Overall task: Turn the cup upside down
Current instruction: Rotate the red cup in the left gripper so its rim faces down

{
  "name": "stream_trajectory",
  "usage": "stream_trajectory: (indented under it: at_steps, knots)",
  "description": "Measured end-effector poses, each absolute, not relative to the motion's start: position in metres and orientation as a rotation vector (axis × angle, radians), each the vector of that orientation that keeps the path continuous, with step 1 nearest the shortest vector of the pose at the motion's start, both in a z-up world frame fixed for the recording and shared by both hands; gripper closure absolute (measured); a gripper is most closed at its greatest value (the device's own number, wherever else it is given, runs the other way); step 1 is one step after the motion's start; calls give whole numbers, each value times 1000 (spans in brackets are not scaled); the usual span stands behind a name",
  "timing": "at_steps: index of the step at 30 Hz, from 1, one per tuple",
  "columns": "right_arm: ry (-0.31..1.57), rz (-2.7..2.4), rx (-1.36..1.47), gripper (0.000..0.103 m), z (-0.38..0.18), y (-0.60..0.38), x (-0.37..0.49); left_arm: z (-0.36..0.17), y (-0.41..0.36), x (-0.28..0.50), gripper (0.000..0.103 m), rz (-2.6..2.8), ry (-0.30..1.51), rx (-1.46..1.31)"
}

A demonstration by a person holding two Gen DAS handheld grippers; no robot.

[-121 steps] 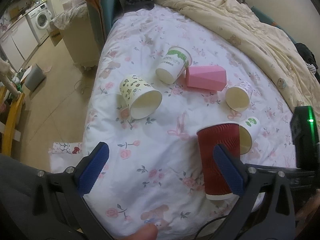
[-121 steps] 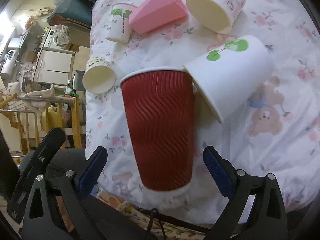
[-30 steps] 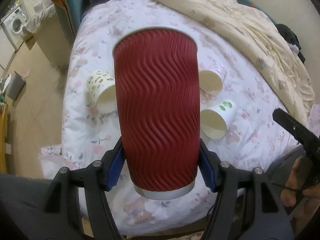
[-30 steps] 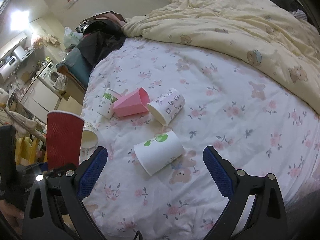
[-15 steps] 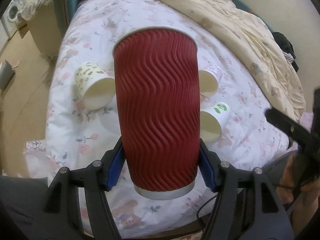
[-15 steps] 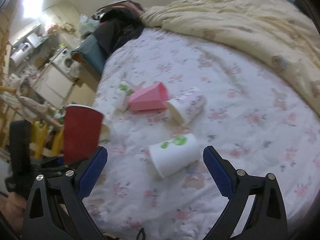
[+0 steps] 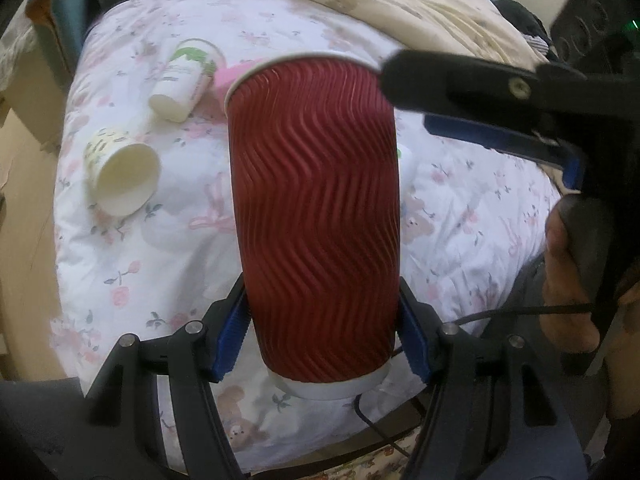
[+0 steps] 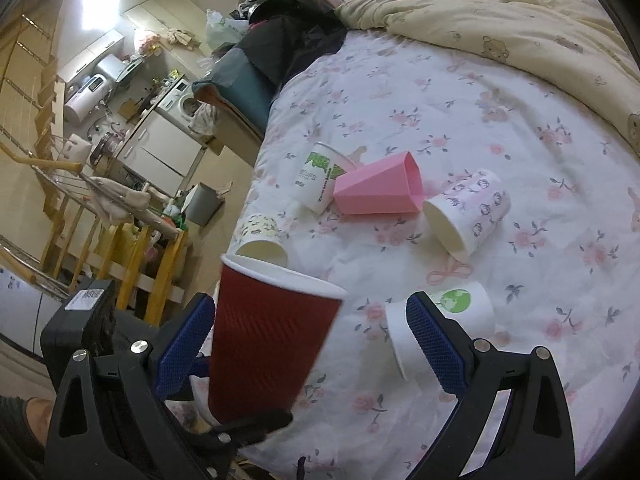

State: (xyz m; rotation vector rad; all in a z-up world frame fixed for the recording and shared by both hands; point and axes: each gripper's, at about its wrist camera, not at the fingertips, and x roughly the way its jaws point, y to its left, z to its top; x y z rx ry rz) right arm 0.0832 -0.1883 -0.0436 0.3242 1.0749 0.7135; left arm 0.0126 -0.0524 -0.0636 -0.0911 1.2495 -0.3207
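A ribbed cup point(image 8: 264, 336) is held upright off the near-left edge of the bed point(image 8: 500, 128), clamped low between the left claw point(image 7: 322, 336) pads. The spread right claw point(image 8: 308, 344) brackets it from the right. Five cups lie on their sides near that edge; a duvet point(image 8: 520, 12) covers the far side.
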Motion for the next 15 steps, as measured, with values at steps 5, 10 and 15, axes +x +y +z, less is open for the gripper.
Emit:
stream_trajectory:
  at_steps: [5, 10, 15]
  knots:
    - [1103, 656, 347, 4, -50, -194, 87, -58, -58, 8, 40, -343, 1226, -65]
    - [1129, 604, 365, 4, -58, -204, 92, -51, -58, 4, 40, -356, 1199, -68]
    - [1177, 567, 366, 4, -71, -210, 96, -42, -56, 3, 40, -365, 1164, -77]
